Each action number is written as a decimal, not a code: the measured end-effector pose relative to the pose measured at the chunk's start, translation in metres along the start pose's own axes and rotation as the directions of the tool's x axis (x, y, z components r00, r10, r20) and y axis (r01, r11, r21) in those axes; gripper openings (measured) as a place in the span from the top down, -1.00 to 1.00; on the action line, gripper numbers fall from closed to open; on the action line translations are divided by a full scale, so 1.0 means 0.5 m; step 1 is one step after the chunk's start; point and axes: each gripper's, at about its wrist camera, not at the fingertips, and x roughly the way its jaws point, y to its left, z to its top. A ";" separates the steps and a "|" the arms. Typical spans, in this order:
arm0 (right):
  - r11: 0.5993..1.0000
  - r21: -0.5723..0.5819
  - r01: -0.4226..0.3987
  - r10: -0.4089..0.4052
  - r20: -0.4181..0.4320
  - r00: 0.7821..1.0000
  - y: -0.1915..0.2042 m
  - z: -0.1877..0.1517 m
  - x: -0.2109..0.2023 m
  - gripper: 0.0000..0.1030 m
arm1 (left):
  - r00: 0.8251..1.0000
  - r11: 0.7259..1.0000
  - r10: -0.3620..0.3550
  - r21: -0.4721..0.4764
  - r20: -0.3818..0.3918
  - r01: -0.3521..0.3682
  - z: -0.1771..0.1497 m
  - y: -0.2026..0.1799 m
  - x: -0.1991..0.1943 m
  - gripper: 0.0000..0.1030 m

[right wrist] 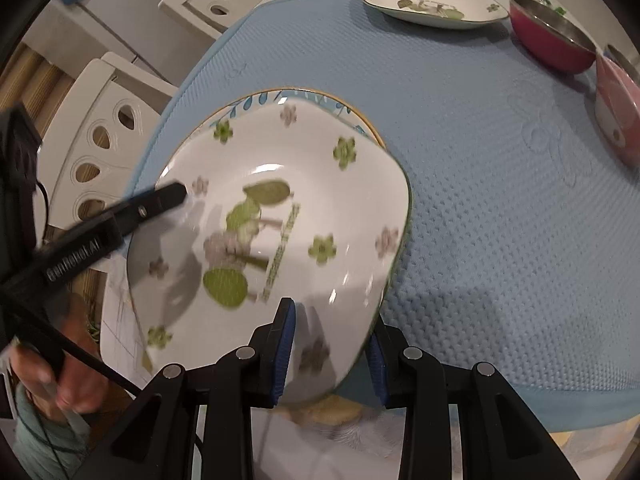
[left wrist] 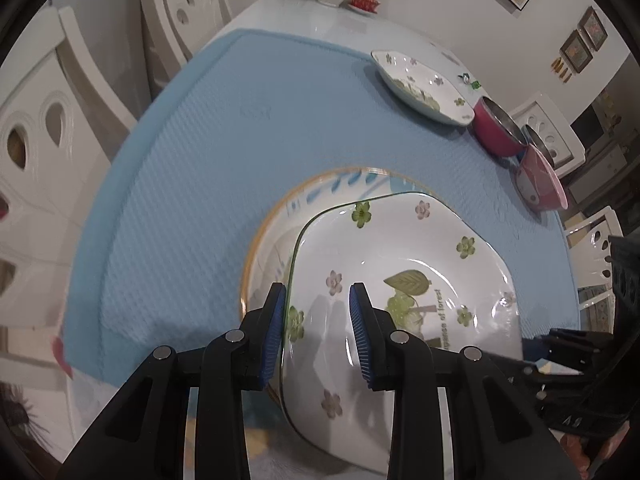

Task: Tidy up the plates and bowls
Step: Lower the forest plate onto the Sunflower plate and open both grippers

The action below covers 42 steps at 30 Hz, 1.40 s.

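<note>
The white, rounded-square ceramic plate with green and lilac flowers (right wrist: 280,216) is held between both grippers over the near edge of the blue textured mat (left wrist: 208,152) on the worktop, directly above a round plate with a yellow rim and blue leaf pattern (left wrist: 336,182). Whether it already touches that plate I cannot tell, since the rims overlap in both views.

The left gripper (left wrist: 318,332) is clamped on the plate's left rim, one pad under the edge and one on the glazed face. The right gripper (right wrist: 332,354) pinches the near rim the same way, its jaws narrow around the thin edge.

Glazed ceramic of this kind is likely stiff, fairly heavy, slippery and chip-prone, so the rim at two separate sides is the sound place to hold it, and it should go down gently.

The plate lies face up and looks slightly tilted. Its printed line of text runs roughly from near to far; being almost square, it has no marked long axis.

A matching floral plate (right wrist: 430,2), a red metal-lined bowl (right wrist: 552,40) and a pink bowl (right wrist: 618,114) sit along the mat's far right edge.
</note>
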 end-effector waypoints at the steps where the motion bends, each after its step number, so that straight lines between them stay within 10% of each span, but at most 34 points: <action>1: 1.000 0.004 -0.001 0.001 -0.002 1.000 0.001 0.002 0.001 0.36 | 1.000 1.000 0.009 0.000 0.007 -0.009 0.006 0.003 -0.003 0.45; 25: 0.999 -0.042 0.012 -0.010 0.053 0.999 0.017 -0.002 -0.024 0.34 | 1.000 0.998 -0.004 -0.067 0.029 0.006 -0.009 0.035 -0.031 0.42; 42: 0.993 0.108 -0.047 0.022 0.224 0.974 -0.073 0.074 -0.155 0.34 | 0.987 0.999 -0.028 0.044 0.157 0.021 0.117 -0.023 -0.104 0.40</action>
